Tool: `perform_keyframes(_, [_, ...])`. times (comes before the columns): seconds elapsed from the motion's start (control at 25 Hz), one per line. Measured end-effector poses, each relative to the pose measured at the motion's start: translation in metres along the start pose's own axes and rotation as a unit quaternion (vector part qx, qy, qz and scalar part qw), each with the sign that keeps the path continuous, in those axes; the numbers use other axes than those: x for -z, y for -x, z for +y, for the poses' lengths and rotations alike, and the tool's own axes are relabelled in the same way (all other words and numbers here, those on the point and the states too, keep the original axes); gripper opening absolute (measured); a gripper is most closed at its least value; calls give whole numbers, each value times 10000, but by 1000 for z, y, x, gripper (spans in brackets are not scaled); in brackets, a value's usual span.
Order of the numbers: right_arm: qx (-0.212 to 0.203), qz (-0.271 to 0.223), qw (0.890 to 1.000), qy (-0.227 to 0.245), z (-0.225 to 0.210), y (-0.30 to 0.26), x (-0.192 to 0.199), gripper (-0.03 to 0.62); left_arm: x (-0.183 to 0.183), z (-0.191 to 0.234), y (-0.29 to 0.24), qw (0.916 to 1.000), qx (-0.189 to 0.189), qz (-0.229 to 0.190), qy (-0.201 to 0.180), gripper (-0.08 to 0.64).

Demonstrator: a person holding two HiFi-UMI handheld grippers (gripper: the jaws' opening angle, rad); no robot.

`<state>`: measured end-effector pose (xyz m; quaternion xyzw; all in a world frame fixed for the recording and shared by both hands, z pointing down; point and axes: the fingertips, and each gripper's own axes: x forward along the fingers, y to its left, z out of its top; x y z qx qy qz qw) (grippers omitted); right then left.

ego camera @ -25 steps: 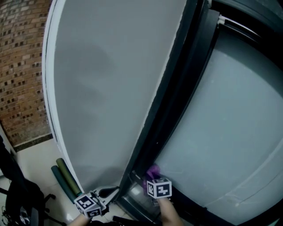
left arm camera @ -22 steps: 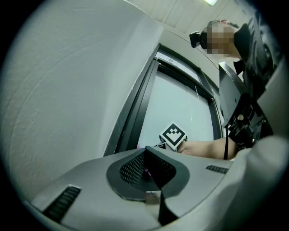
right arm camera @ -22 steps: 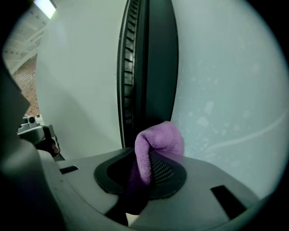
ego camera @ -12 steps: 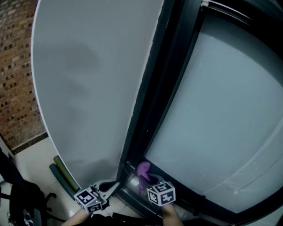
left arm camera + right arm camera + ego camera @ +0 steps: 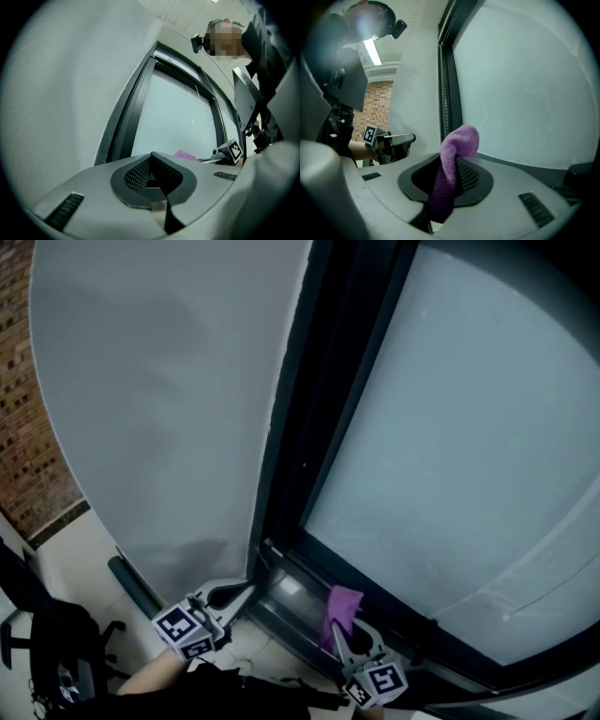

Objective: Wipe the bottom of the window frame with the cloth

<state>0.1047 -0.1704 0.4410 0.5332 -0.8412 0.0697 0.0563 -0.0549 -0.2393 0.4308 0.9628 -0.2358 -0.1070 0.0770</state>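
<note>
Grey wall (image 5: 159,409), brick wall (image 5: 23,446), frosted window (image 5: 469,446)

The purple terry cloth (image 5: 341,604) lies over the bottom of the dark metal window frame (image 5: 281,521); the left gripper (image 5: 246,590) is at its nine o'clock.

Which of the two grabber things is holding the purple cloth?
The right gripper: the fuzzy purple cloth is pinched between its jaws. The left gripper has its jaws together with nothing in them.
</note>
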Motion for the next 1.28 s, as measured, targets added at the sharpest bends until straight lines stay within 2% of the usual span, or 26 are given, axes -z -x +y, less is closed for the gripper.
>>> perform_keyframes(0.2, [322, -172, 9978, -544, -15, 23, 4, 81, -9, -1, -12, 10000, 30, -16, -3, 0])
perform_keyframes(0.44, [570, -387, 9969, -384, -11, 31, 0, 78, -7, -10, -10, 9997, 174, 3, 150, 0])
perform_keyframes(0.56, [696, -476, 9953, -473, -12, 33, -3, 78, -7, -14, -9, 9995, 255, 52, 163, 0])
perform_keyframes(0.92, [639, -467, 9953, -563, -8, 23, -4, 78, -12, 7, 4, 9999, -53, -37, 127, 0])
perform_keyframes(1.28, [560, -384, 9960, -588, -10, 18, -4, 78, -17, 12, 7, 9997, -85, -184, 164, 0])
